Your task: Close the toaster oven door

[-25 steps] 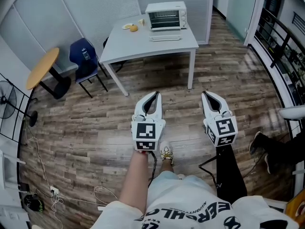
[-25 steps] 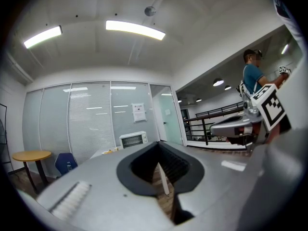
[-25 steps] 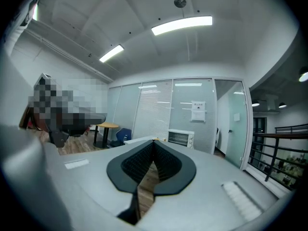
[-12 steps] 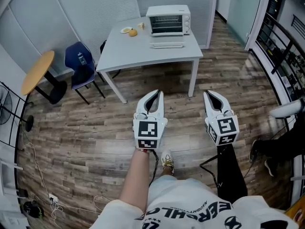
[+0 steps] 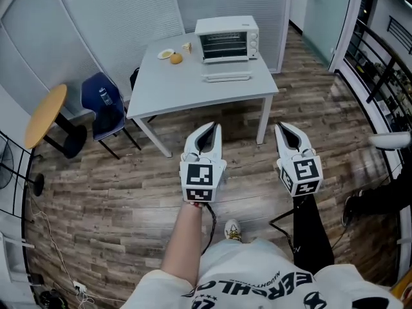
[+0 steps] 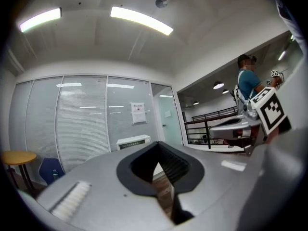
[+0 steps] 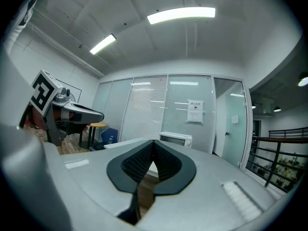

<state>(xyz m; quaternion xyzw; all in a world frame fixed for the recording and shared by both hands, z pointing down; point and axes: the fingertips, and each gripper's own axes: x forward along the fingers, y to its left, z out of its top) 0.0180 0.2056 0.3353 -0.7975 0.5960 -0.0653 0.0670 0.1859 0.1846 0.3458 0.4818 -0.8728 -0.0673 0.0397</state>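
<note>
Change: in the head view the table and the oven lie lower in the frame and look nearer than half a second ago. Both grippers keep the same places in the frame. The shoe has moved lower and rightward.
Left gripper: held out over the floor; in its own view the jaw tips meet, clenched on nothing.
Right gripper: level with the left and well apart from it; its tips are also pressed together and empty.
Oven: at the table's far edge, towards the right corner, front facing the person. Racks show in the dark front; whether the door is open cannot be told from here.
Table top: a flat white piece lies in front of the oven, apart from it. A plate, an orange lump and a small pale bit sit to the oven's left.
Floor: wood planks, bare between the grippers and the table.
Room: glass wall with blinds behind the table; a dark railing runs along the right.
Left side: a blue chair just beside the table's corner, a round wooden table beyond it.
Right side: a black stand close by the person's legs.
Near edge: the table's front legs stand ahead of the gripper tips, with open floor between.
</note>
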